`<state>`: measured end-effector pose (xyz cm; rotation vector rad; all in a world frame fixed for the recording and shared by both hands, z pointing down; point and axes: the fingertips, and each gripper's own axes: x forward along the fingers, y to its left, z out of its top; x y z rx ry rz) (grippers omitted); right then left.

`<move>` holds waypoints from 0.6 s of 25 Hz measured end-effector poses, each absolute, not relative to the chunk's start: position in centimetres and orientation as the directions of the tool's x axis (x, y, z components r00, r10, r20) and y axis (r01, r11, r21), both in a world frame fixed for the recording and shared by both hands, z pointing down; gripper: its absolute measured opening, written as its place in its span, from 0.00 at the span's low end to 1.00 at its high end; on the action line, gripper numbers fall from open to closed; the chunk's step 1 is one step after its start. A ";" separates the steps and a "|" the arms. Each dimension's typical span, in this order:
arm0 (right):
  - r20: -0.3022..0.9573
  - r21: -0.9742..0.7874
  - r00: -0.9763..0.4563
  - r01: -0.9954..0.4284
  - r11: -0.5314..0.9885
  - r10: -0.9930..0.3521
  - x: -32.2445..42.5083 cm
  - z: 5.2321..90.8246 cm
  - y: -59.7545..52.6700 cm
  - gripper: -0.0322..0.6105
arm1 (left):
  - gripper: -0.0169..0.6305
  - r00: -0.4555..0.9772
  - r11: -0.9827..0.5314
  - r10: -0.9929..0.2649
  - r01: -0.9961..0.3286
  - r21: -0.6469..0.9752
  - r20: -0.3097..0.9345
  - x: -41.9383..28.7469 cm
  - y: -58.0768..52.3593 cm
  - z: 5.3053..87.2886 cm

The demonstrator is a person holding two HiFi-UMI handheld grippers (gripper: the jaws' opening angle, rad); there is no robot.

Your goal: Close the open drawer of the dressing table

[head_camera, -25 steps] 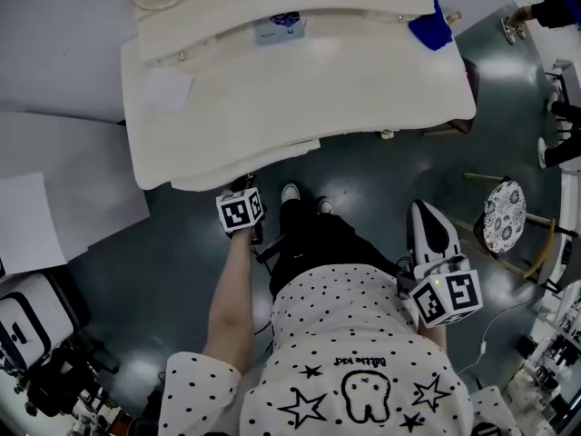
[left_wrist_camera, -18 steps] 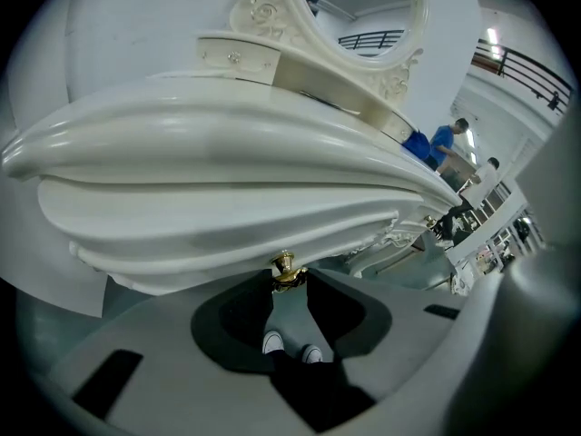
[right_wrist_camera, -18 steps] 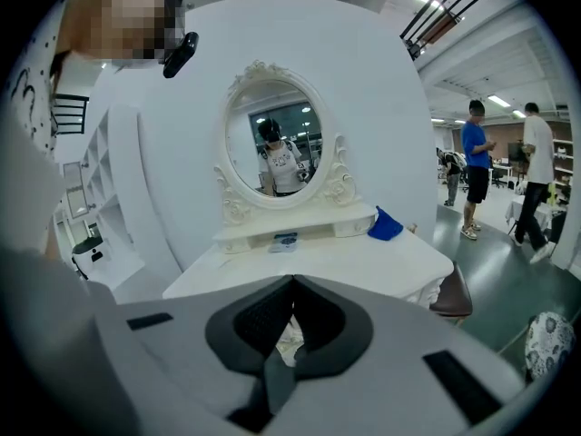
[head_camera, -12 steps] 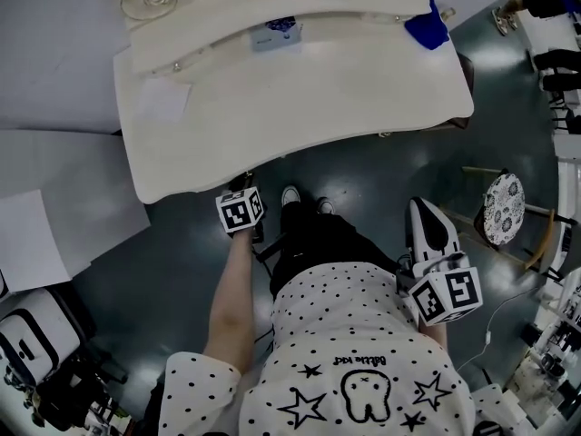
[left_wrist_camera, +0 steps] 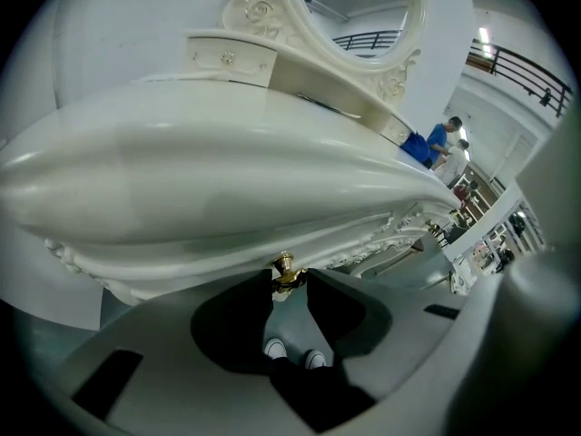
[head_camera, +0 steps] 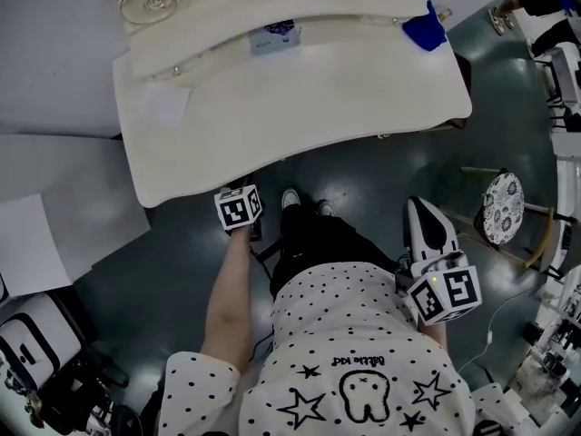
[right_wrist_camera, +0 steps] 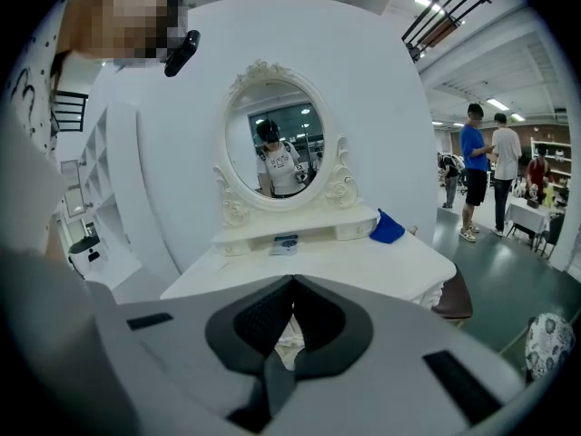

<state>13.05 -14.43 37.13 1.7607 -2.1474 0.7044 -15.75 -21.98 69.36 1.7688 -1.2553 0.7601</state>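
Note:
The white dressing table (head_camera: 300, 98) fills the top of the head view, its oval mirror (right_wrist_camera: 277, 143) showing in the right gripper view. In the head view no drawer sticks out past its front edge. My left gripper (head_camera: 245, 189) is at that front edge. In the left gripper view its jaws (left_wrist_camera: 287, 278) close on the gold drawer knob (left_wrist_camera: 285, 271), which sits under the carved drawer front (left_wrist_camera: 209, 263). My right gripper (head_camera: 427, 212) hangs back by my right side, away from the table, its fingertips (right_wrist_camera: 292, 280) meeting with nothing between them.
A blue cloth (head_camera: 424, 27) and a small box (head_camera: 275, 36) lie on the tabletop. A patterned round stool (head_camera: 502, 209) stands at the right. White boards (head_camera: 54, 216) lie on the floor at the left. My shoes (head_camera: 290, 196) are just under the table edge. Two people (right_wrist_camera: 486, 166) stand far right.
The drawer that stuck out below the table's front edge has slid in and no longer shows. My left gripper has moved toward the table with it. The right gripper has stayed put.

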 end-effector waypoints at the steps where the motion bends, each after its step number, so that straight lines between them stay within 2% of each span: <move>1: 0.500 -0.195 -0.223 -0.970 0.142 -0.837 13.0 37.1 -14.4 0.06 | 0.23 0.320 -0.166 -0.453 -0.947 0.273 0.832 -15.7 -22.0 69.4; 7: 0.493 -0.208 -0.237 -0.966 0.152 -0.837 13.3 37.2 -14.1 0.06 | 0.23 0.339 -0.182 -0.431 -0.940 0.287 0.836 -15.7 -22.1 69.5; 15: 0.475 -0.234 -0.274 -0.955 0.181 -0.836 14.0 36.9 -12.7 0.06 | 0.27 0.315 -0.105 -0.406 -0.949 0.299 0.858 -16.1 -19.0 69.2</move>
